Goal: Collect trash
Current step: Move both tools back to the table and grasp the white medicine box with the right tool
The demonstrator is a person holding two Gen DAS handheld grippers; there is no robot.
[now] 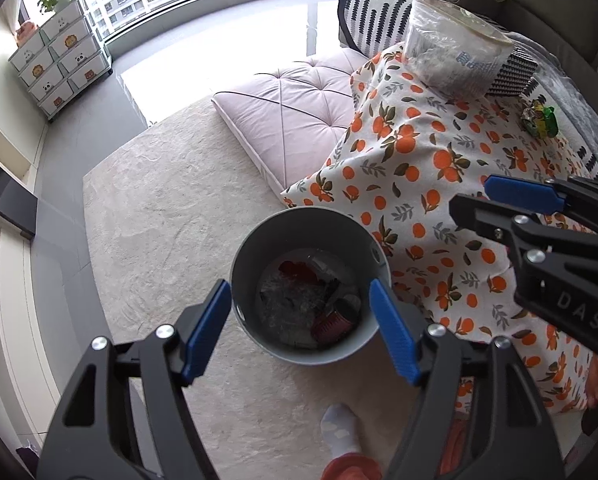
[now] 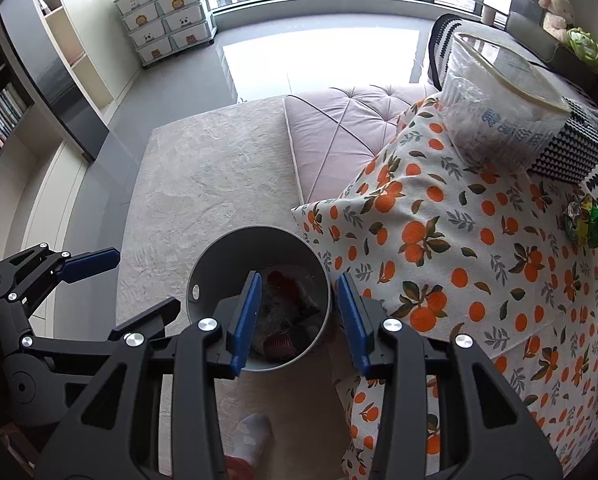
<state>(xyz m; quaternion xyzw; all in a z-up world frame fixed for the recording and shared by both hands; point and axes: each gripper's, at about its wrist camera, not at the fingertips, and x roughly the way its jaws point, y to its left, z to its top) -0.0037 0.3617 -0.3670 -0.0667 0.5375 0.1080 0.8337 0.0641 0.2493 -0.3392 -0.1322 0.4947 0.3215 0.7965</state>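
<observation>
A grey round bin stands on the rug beside the table and holds red scraps, clear plastic and a dark red cup. My left gripper hangs above the bin, open, with nothing between its blue pads. My right gripper is also over the bin, its jaws partly apart and empty. Each gripper shows in the other's view: the right gripper at the right, the left gripper at the left. A crumpled green wrapper lies on the orange-print tablecloth.
A clear plastic tub sits on a black-and-white box at the table's far end. A pink cushion lies on the beige rug. A person's socked foot stands near the bin. A drawer unit is by the window.
</observation>
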